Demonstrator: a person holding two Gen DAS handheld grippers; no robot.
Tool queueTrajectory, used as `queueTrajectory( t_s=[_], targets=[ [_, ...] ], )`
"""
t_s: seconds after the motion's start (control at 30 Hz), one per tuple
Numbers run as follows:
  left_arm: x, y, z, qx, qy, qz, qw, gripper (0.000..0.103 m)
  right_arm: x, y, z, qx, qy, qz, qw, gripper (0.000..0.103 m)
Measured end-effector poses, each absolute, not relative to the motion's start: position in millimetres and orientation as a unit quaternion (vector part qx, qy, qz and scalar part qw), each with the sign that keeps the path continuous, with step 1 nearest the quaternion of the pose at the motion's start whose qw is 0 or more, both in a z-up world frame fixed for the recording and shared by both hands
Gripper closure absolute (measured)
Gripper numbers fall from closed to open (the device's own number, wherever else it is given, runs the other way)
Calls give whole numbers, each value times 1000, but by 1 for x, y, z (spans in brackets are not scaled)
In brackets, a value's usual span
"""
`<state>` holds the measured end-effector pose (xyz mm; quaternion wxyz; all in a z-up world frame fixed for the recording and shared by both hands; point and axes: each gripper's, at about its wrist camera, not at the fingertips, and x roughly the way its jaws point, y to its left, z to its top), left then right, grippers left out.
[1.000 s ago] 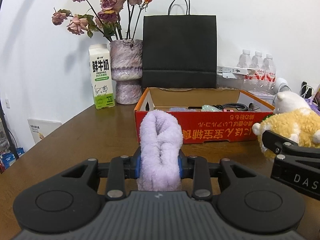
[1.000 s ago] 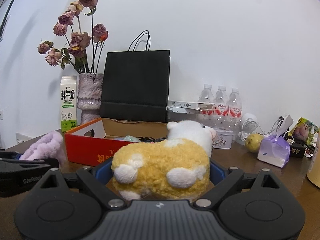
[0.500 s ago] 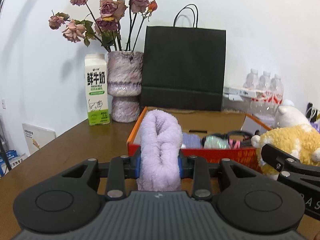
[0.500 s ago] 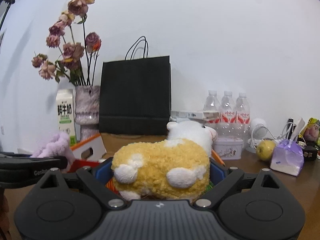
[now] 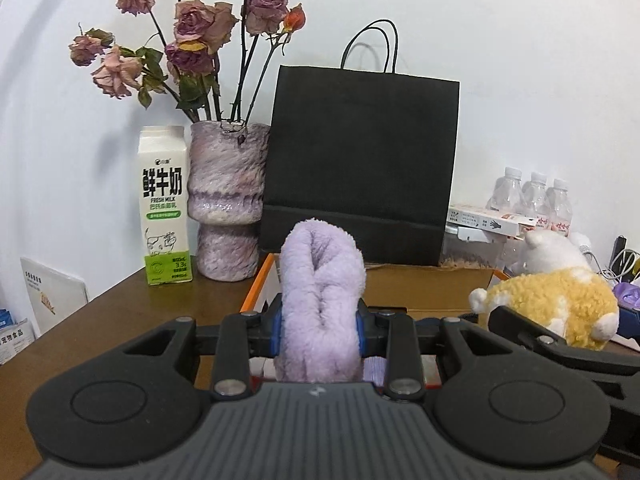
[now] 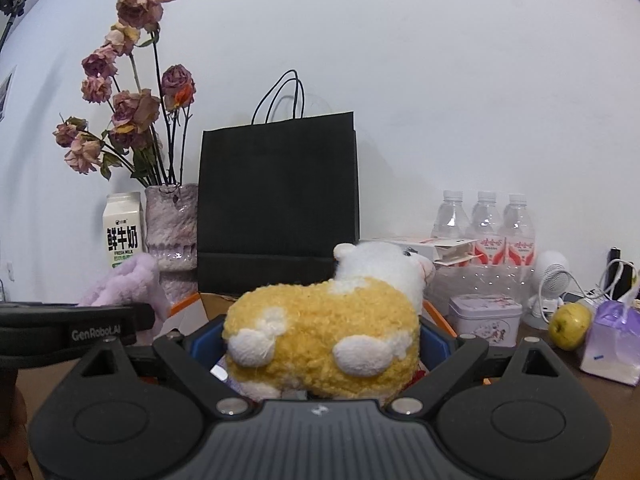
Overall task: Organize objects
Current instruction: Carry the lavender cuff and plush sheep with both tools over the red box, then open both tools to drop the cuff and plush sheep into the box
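Note:
My left gripper (image 5: 319,326) is shut on a fluffy lilac fabric roll (image 5: 321,300), which stands up between the blue pads. My right gripper (image 6: 320,340) is shut on a yellow-and-white plush sheep (image 6: 324,332), jaws wide around its body. Both are held over the near edge of an orange cardboard box (image 5: 424,284); the box rim (image 6: 188,302) peeks out beside the plush. The sheep (image 5: 560,300) and the right gripper's arm show at the right of the left wrist view. The lilac roll (image 6: 132,284) shows at the left of the right wrist view.
Behind the box stand a black paper bag (image 5: 360,160), a purple vase of dried roses (image 5: 226,204) and a milk carton (image 5: 164,208). Water bottles (image 6: 484,224), a tin (image 6: 486,318), a small fan (image 6: 554,284), an apple (image 6: 570,324) and a purple pouch (image 6: 614,344) crowd the right.
Both grippers have moved forward and slightly up toward the box, each keeping its load. The box front with its red lettering has dropped out of sight below the grippers.

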<state>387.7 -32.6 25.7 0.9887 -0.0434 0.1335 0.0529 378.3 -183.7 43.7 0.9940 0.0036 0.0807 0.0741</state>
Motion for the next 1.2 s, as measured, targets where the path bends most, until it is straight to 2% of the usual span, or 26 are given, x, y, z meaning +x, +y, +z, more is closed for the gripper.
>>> queueTrajectory(
  t_s=[0.43,1.2],
  targets=[
    [433,-31,26,-36,130,36,990,70,427,-181,44,0,86,86,993,9],
    [491,-23,17,-45,172,2,984,70,485,-179,33,-16,135,78,988,9]
  ],
)
